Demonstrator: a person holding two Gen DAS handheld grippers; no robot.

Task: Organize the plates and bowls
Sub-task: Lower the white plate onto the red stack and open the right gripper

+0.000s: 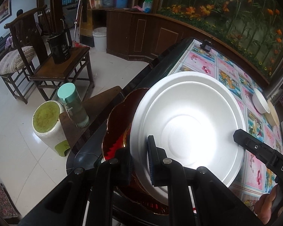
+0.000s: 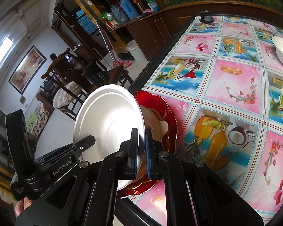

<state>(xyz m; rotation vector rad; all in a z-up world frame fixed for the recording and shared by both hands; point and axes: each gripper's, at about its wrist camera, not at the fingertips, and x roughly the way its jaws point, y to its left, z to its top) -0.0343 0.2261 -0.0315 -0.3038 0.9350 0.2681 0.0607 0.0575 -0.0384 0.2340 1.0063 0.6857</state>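
The left gripper [image 1: 139, 160] pinches the near rim of the white plate [image 1: 186, 124], its 2 fingers closed narrow on the edge. The right gripper [image 2: 141, 154] clamps the opposite rim of that plate [image 2: 107, 116], jaws nearly together. The plate is tilted above a red scalloped dish [image 2: 160, 109] at the corner of the table [image 2: 232, 86], which wears a fruit-print cloth. 2 bowls [image 1: 260, 101] sit farther along it. Beyond: pale tiled floor [image 1: 18, 131], a wooden chair [image 1: 62, 69] and a cabinet [image 1: 141, 30].
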